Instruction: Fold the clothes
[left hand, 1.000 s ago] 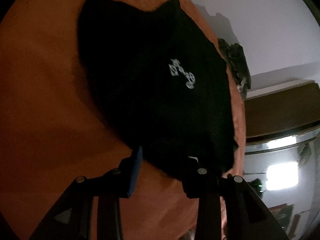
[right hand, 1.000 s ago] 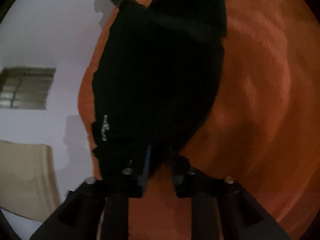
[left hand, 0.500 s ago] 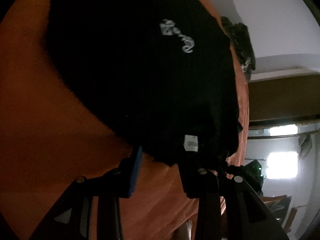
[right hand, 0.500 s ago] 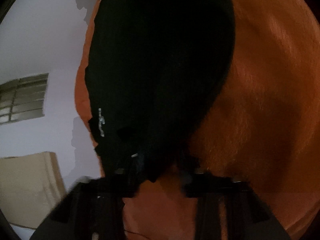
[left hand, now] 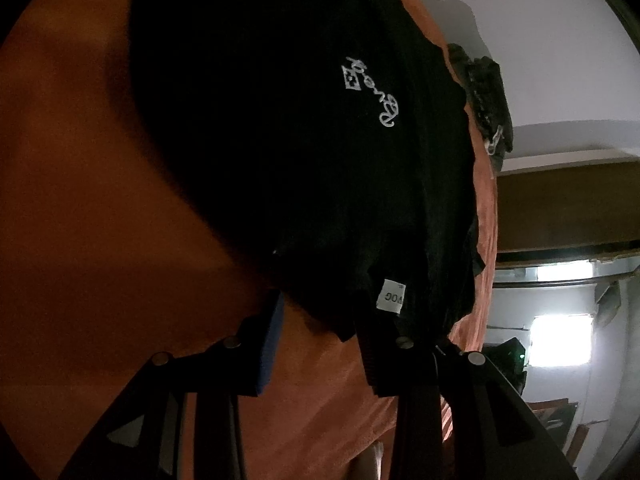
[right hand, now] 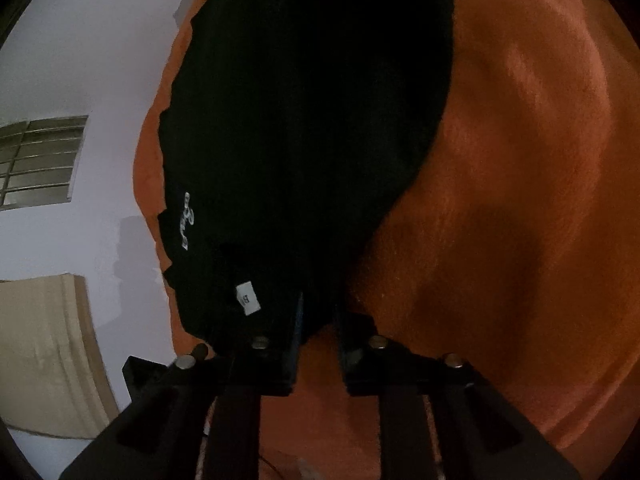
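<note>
Two grippers, left (left hand: 320,332) and right (right hand: 318,334), fingers apart around the near hem of a black shirt (left hand: 300,140) on an orange sheet (left hand: 100,240); closing shallowly could miss a layer.

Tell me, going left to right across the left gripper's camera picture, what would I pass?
Orange blanket → black garment → its white script logo → dark heap of clothes at the blanket's far edge → bright window.
</note>
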